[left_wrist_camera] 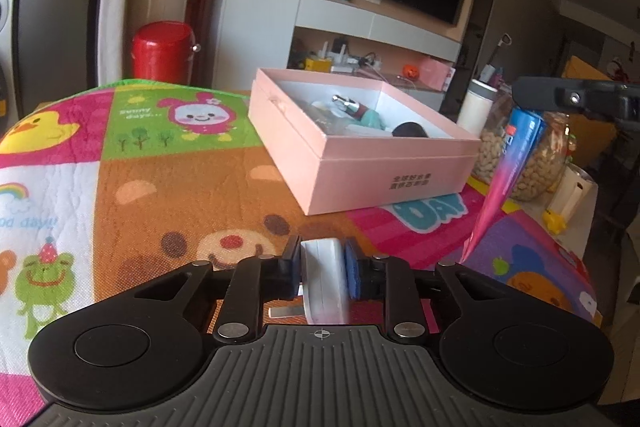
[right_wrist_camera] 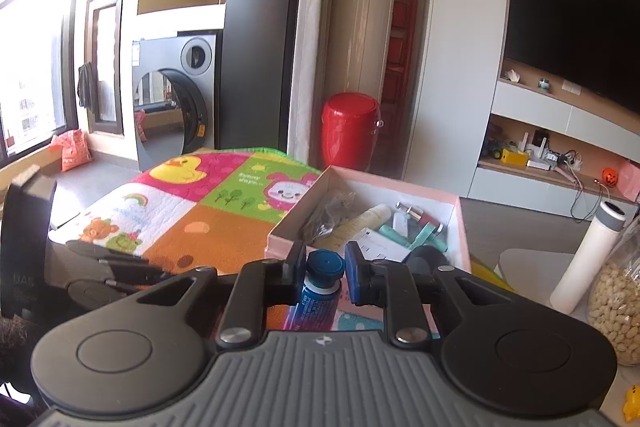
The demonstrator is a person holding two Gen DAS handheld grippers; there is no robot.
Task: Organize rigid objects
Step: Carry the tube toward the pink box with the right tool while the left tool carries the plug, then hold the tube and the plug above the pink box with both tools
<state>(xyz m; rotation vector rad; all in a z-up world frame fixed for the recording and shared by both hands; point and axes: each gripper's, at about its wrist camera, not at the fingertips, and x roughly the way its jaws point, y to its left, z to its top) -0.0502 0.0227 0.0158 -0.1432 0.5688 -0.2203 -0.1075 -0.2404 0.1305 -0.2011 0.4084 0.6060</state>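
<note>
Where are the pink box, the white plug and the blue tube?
pink box (left_wrist_camera: 360, 179): left wrist view, front side wall.
white plug (left_wrist_camera: 322, 277): left wrist view, its body between the jaws.
blue tube (right_wrist_camera: 325, 267): right wrist view, its cap.

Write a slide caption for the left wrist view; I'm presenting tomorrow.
Left gripper shut on a white plug above the cartoon mat, pink box ahead.

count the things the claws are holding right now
2: a white plug adapter clamped in the left claw above the mat, and a blue-capped tube in the right claw beside the pink box.
</note>
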